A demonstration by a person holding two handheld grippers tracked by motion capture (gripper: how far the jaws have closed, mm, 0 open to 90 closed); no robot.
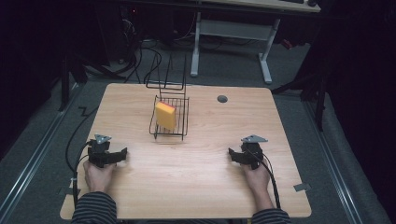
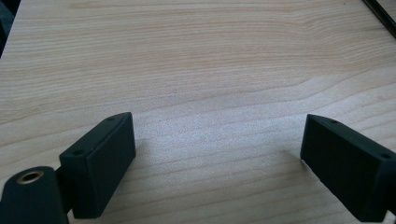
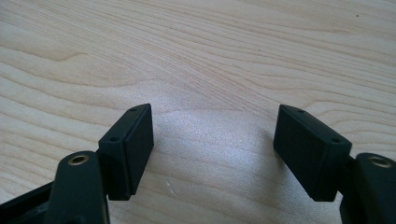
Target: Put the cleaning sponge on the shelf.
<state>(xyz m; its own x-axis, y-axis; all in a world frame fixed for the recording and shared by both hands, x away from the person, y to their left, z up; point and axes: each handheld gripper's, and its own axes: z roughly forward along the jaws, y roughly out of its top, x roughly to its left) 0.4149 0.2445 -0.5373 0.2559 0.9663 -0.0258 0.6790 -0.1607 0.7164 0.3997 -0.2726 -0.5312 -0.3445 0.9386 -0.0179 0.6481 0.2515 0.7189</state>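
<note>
While both hands rest at the near edge of the worktop (image 1: pixel 196 182), nothing is gripped. Left gripper (image 1: pixel 122 154) sits at 8 o'clock from worktop centre, right gripper (image 1: pixel 231 153) at 4 o'clock, well apart, tips pointing toward each other. Striped sleeves come in at 6 o'clock.

Left gripper view: left gripper (image 2: pixel 218 140) jaws stand wide apart, bare wood grain between them, pads touching nothing. A thin dark line cuts the 1 o'clock corner; can't tell what it is.

Right gripper view: right gripper (image 3: pixel 214 133) likewise spread, nothing between the jaws but wood. Brass-ringed holes visible on both jaw mounts, a detail too small to make out in the high view.

High view adds what the gripper views lack: grey three-cornered plates on top of each gripper, cables trailing off toward the near edge, and the layout beyond. Wire rack (image 1: pixel 180 123) stands at 12 o'clock from worktop centre, well apart from both grippers. Yellow sponge (image 1: pixel 166 115) sits inside the rack, propped on edge and tilted, against its left side. Small grey round cap (image 1: pixel 222 99) in the worktop surface at 1 o'clock, near the far edge. Beyond it, white desk legs (image 1: pixel 266 60) on the floor.
</note>
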